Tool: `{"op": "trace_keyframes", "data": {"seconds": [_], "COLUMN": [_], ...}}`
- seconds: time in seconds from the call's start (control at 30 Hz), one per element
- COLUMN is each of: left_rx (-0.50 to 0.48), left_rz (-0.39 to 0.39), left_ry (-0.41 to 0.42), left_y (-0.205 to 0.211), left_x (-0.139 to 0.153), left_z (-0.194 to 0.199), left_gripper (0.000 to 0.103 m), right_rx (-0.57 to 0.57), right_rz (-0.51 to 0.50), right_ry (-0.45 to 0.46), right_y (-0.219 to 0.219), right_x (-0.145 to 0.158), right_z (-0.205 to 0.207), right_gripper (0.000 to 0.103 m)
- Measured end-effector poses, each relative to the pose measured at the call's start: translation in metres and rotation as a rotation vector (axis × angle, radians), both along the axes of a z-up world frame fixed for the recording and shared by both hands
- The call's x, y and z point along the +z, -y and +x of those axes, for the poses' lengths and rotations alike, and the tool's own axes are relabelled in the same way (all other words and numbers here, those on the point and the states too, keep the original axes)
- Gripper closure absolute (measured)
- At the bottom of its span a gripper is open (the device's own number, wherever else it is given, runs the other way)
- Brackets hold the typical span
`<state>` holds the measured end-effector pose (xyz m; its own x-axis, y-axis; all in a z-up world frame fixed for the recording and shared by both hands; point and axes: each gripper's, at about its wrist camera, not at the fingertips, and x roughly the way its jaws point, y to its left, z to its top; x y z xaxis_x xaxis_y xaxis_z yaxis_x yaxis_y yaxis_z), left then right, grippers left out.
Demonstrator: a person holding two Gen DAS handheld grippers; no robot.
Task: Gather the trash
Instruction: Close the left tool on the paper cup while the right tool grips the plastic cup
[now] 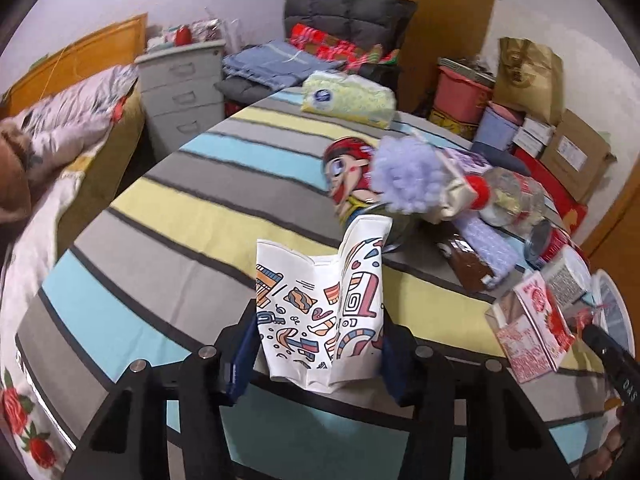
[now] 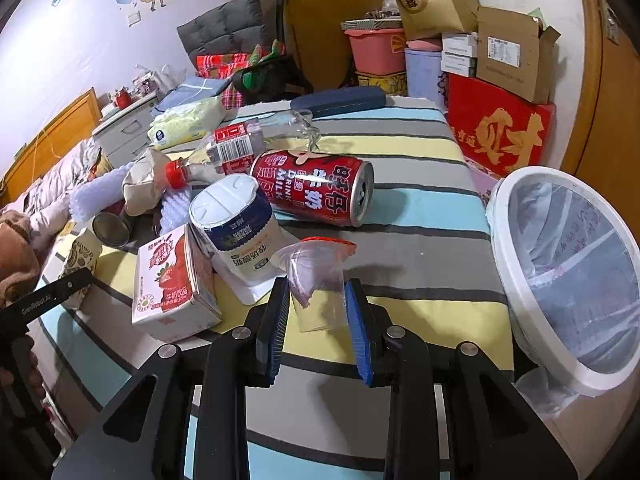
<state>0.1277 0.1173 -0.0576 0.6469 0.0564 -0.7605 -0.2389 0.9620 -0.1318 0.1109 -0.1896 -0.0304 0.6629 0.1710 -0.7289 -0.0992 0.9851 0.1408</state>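
My left gripper (image 1: 319, 320) is shut on a crumpled white paper cup (image 1: 320, 304) with colourful doodles, creased between the blue pads and held just above the striped tablecloth (image 1: 180, 208). My right gripper (image 2: 317, 292) is shut on a clear plastic cup (image 2: 316, 276) with a red rim. The white bin (image 2: 500, 232), lined with a plastic bag, stands at the table's right edge, close to the right gripper. Loose trash lies ahead: a red milk can (image 2: 316, 190), a strawberry milk carton (image 2: 172, 284), a white and blue yoghurt carton (image 2: 240, 228) and a plastic bottle (image 2: 240, 148).
A tissue pack (image 1: 348, 94) lies at the far end of the table. A cartoon-printed can (image 1: 348, 176) and a purple fluffy item (image 1: 404, 176) sit mid-table. A bed (image 1: 60, 128) and grey drawers (image 1: 180, 92) are on the left; stacked boxes (image 2: 500, 128) are on the right.
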Motion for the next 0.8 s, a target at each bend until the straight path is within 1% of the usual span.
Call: {"op": "trace_keyframes", "data": {"seconds": [0.07, 0.13, 0.33, 0.53, 0.8], "left_rx": [-0.027, -0.048, -0.134, -0.261, -0.4], "left_rz": [0.014, 0.007, 0.021, 0.02, 0.023], "left_ry": [0.011, 0.027, 0.097, 0.161, 0.19], "left_y": [0.007, 0.014, 0.043, 0.085, 0.151], "left_x": [0.004, 0.01, 0.041, 0.073, 0.09], "left_z": [-0.003, -0.006, -0.017, -0.019, -0.012], "left_gripper": [0.051, 0.051, 0.051, 0.051, 0.051], "right_rx": [-0.002, -0.006, -0.036, -0.085, -0.164], "right_rz": [0.006, 0.006, 0.021, 0.027, 0.009], "right_ry": [0.003, 0.011, 0.064, 0.116, 0.147], "right_y": [0.001, 0.003, 0.014, 0.035, 0.07], "right_x": [0.001, 0.003, 0.019, 0.033, 0.044], "right_z": [-0.002, -0.004, -0.015, -0.029, -0.04], "right_gripper": [0.073, 0.073, 0.073, 0.073, 0.073]}}
